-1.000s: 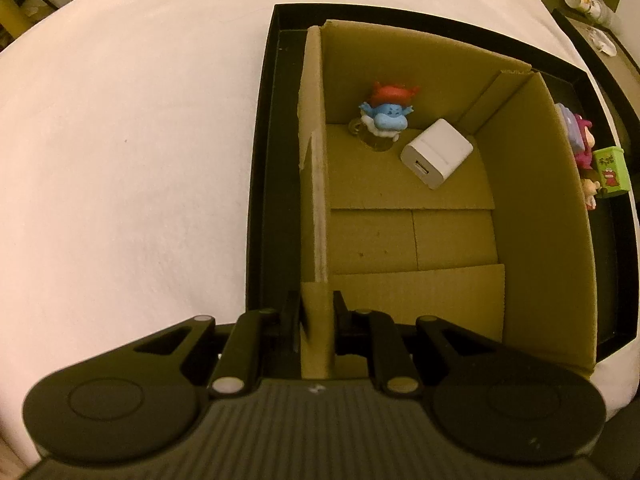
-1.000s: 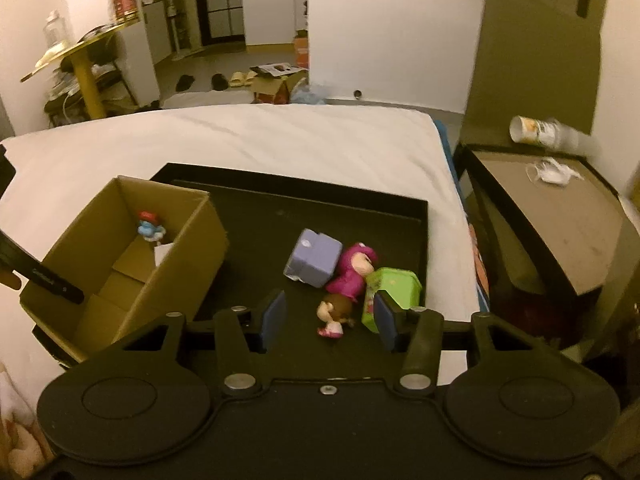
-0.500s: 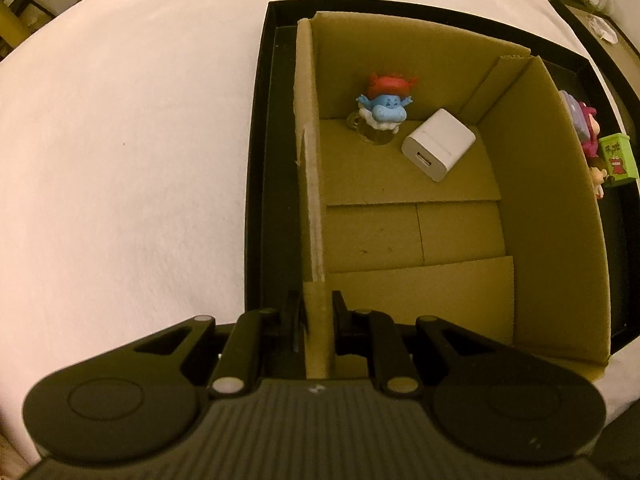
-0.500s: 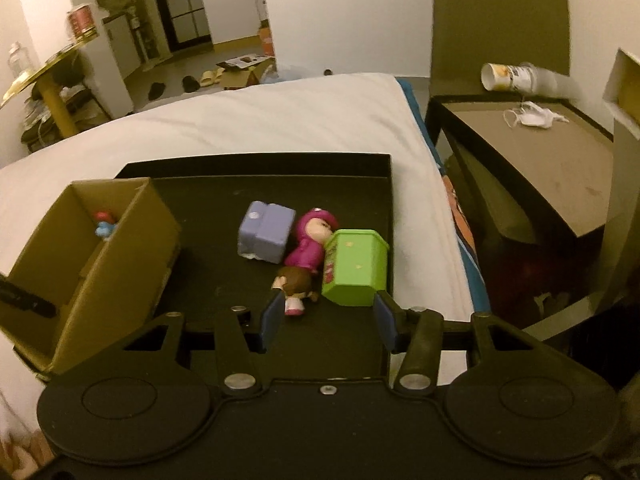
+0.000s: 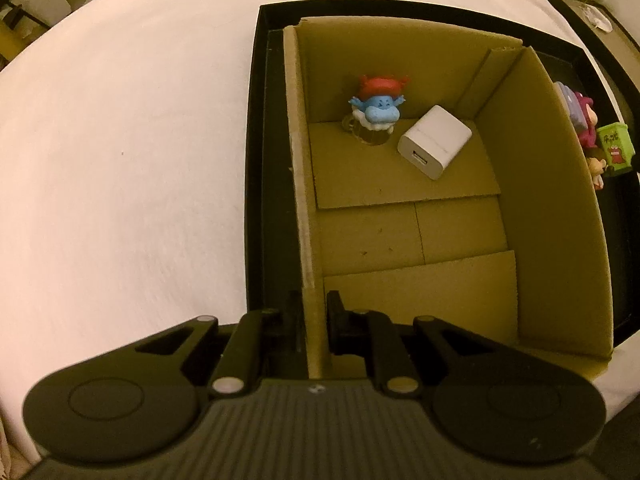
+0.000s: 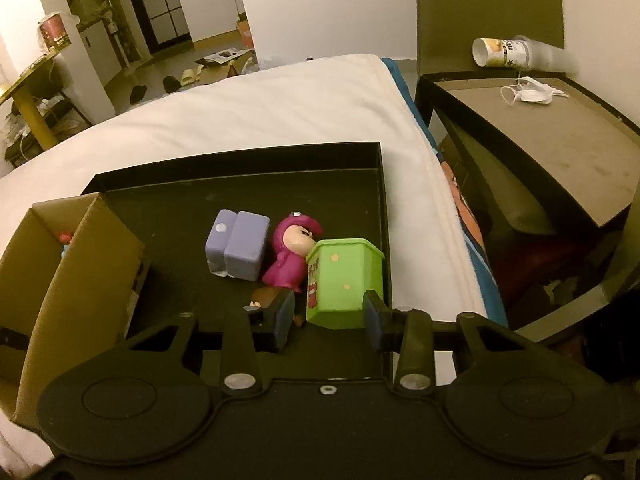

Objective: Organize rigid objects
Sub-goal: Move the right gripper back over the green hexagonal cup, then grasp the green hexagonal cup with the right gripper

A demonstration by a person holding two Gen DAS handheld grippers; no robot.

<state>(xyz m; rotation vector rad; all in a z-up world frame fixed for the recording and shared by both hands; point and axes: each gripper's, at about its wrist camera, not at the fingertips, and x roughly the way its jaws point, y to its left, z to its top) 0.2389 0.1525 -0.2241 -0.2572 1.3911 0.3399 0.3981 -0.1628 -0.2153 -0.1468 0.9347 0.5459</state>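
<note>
Your left gripper [image 5: 314, 312] points straight down, clamped on the cardboard box [image 5: 552, 216] wall at lower center. Your right gripper [image 6: 328, 316] tilts down over the black tray [image 6: 380, 208], jaws just closing around the green bin [image 6: 344, 276]; pads look maybe touching, hard to tell.

Green box [image 6: 344, 282] print, cup [image 6: 505, 53] label, both unreadable

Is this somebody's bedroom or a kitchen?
Probably a bedroom in a small flat. A black tray sits on a bed with a white sheet, a dark bedside table stands beside it, and slippers lie on the floor beyond.
</note>
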